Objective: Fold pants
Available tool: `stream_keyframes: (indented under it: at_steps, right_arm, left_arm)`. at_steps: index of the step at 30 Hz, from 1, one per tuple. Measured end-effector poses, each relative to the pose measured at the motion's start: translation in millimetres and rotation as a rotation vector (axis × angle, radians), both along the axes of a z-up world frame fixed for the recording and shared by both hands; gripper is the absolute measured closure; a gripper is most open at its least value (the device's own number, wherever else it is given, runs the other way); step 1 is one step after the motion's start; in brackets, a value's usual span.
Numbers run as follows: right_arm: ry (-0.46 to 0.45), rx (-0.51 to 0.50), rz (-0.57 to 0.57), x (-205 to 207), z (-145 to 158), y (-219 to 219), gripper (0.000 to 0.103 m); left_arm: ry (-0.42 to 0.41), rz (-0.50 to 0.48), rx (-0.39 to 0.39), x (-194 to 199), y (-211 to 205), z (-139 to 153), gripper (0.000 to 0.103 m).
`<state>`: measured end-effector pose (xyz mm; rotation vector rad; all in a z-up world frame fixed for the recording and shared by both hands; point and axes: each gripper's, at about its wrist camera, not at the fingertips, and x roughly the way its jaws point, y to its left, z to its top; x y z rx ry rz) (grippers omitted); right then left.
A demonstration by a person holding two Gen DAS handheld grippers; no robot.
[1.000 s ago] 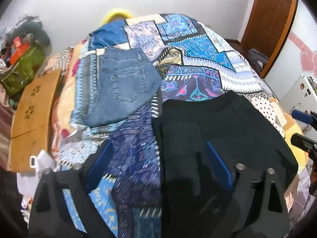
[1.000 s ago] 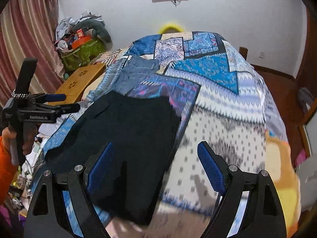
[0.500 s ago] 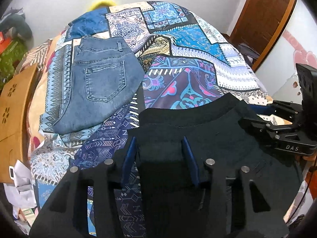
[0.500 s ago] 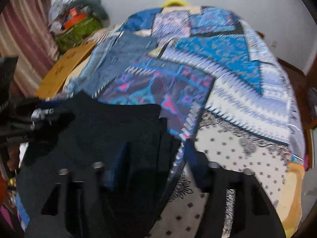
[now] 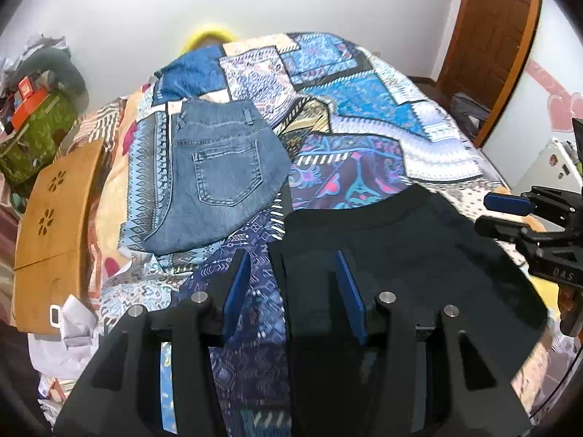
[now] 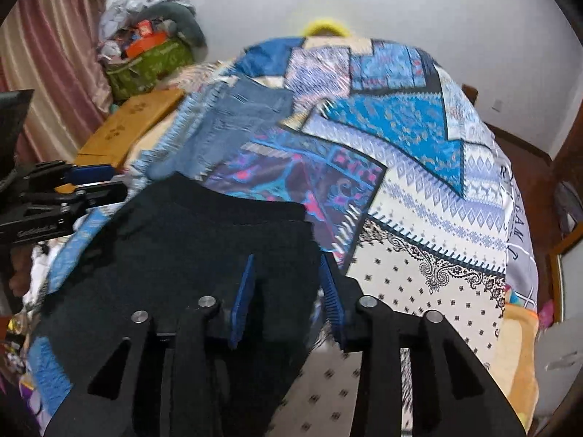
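Black pants lie on the patterned bedspread, waistband on the far side. My left gripper is half closed at their near left edge; dark fabric runs up between its blue pads. At the near right edge, my right gripper is also half closed, and black cloth fills the gap between its pads. The near hem is hidden under both grippers. Each gripper shows in the other's view: the right gripper at the pants' right side, the left gripper at their left.
Folded blue jeans lie on the bed beyond the pants to the left. A wooden board and a green bag crowd the bed's left side. A wooden door stands at the far right.
Both grippers' jaws have narrowed from wide apart to half closed with black fabric between them. Both dipped toward the bed and came back. The pants' near part now shows a raised fold.
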<state>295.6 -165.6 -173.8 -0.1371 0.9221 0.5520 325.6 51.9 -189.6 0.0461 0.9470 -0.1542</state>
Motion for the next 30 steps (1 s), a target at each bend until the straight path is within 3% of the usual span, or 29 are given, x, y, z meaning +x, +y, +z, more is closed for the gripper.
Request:
stream_keyframes:
  at_steps: [3, 6, 8, 10, 13, 21, 25, 30]
  right_arm:
    - [-0.023, 0.002, 0.038, -24, 9, 8, 0.057]
    - [-0.026, -0.004, 0.063, -43, 7, 15, 0.05]
    - [-0.008, -0.022, 0.08, -52, 1, 19, 0.048]
    - [0.034, -0.054, 0.094, -59, -11, 22, 0.048]
    - [0.041, -0.085, 0.093, -72, -24, 19, 0.048]
    - [0.043, 0.0, 0.0, -90, -23, -11, 0.048]
    - [0.054, 0.029, -0.05, -99, -25, -28, 0.047]
    - [0.095, 0.093, -0.074, -103, -26, -50, 0.041]
  left_arm:
    - [-0.018, -0.013, 0.013, -19, -5, 8, 0.053]
    - [-0.019, -0.031, 0.032, -35, -11, 8, 0.047]
    - [0.002, -0.037, 0.035, -45, -13, 0, 0.04]
    - [0.046, -0.042, 0.04, -53, -14, -12, 0.04]
    - [0.075, -0.059, 0.116, -69, -16, -29, 0.039]
    - [0.069, -0.011, 0.148, -112, 9, -39, 0.038]
    - [0.096, 0.038, 0.133, -118, 29, -44, 0.038]
    - [0.093, 0.095, 0.177, -117, 46, -43, 0.038]
